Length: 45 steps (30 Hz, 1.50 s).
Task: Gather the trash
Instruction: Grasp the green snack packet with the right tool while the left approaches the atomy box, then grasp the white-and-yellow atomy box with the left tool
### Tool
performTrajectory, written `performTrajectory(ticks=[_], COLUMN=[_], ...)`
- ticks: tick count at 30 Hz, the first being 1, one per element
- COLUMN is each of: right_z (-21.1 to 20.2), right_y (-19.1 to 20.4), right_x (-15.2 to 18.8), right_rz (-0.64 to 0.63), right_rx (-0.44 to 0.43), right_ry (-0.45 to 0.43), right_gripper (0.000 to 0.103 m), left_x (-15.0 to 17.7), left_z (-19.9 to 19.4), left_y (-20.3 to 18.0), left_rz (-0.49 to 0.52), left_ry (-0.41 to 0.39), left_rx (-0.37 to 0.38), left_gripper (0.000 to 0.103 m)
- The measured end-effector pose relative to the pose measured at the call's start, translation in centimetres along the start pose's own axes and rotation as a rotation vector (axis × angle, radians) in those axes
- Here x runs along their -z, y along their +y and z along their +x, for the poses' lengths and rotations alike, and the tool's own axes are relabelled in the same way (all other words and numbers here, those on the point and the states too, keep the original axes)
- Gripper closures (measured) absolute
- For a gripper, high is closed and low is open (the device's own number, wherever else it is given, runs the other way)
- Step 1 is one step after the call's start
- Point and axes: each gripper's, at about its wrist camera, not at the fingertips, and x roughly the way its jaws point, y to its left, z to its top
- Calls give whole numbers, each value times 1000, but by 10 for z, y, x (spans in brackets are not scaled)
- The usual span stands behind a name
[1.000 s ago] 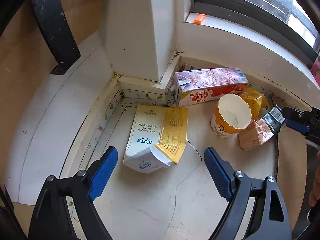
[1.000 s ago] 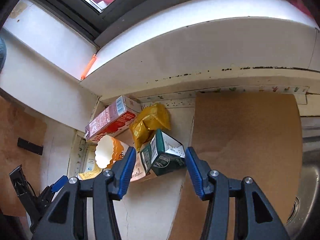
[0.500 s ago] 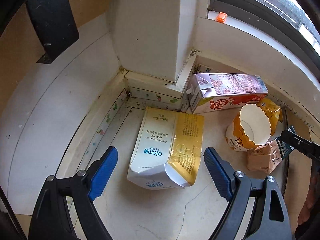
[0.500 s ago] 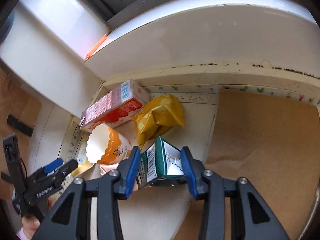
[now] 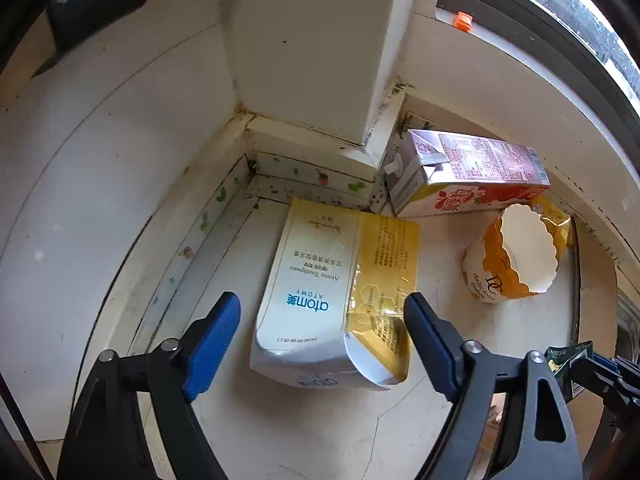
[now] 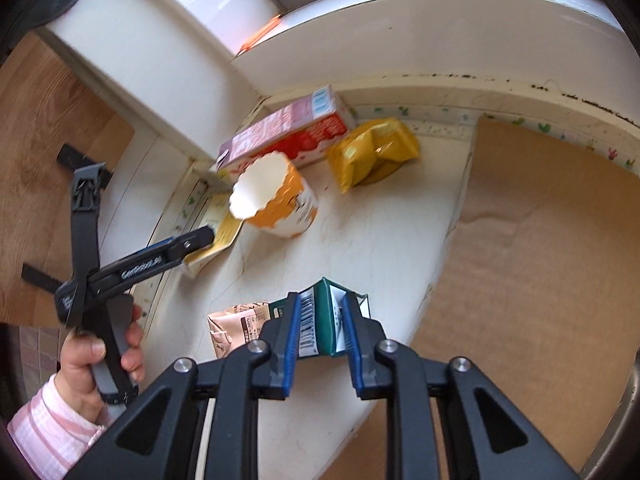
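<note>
Right gripper (image 6: 320,330): I have its jaws closing on the green carton (image 6: 325,320), pads against both sides. Left gripper (image 5: 322,332): jaws apart and closing, toothpaste box (image 5: 336,300) between them, untouched. Beyond: paper cup (image 5: 516,256), juice carton (image 5: 464,172), yellow wrapper (image 6: 372,154), all uncollected.

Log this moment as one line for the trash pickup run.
right gripper: closing on green carton, pads on its sides | left gripper: closing, astride toothpaste box, not touching | paper cup: on its side
</note>
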Motion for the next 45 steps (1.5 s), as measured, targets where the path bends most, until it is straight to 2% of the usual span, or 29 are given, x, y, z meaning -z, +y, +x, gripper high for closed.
performTrajectory(ticks=[2,4,6,7,8,16,18,19,20,21,22,23,29,34,38,41,45], right_z=[0,1,1,0,2,-4,-6,-8,-9,-10,-11,-11,-15,-16,-16,-17,-20], right_y=[3,5,7,7,9,17,20,21,22,23,24,24,29,30,27,26,25], right_x=[5,9,12,12,12,24,27,30,31,33,35,36,46,54,58,61,65], right_rz=[-7,-11,-6,-2,0,-23,-35,-43,-51,-59,-65,-67,-77,-63,-42,-33,-27], right_rx=[-12,-21,-35,-42,-46,-46,-45,-40,-34,-26,-22,-22,-22,-30,-34,-40,-48], right_ry=[11,18,24,26,26,36,38,37,36,33,33,34,32,30,30,31,29], right_gripper=[82,83,83,83,83,83,83,83,83,83,83,83,83,83,83,83,83], left_x=[3,7,10,12,14,60,75,80,86,92,97,101,113,119,122,122,122], left_z=[2,2,1,-1,-1,-12,-19,-23,-27,-32,-37,-43,-61,-53,-41,-38,-40], left_y=[-2,-5,-6,-7,-8,-8,-5,-4,-2,0,3,7,24,45,43,39,33], left_rz=[13,26,36,41,45,69,79,81,81,74,58,37,-136,-364,-421,-444,-472], left_ry=[0,-2,-8,-11,-3,40,52,55,52,43,31,17,50,105,128,152,181], left_rx=[2,6,6,7,14,65,73,74,67,63,66,70,142,268,286,316,329], left_gripper=[37,42,53,71,103,101,96,84,66,56,40,36,36,36,39,47,49])
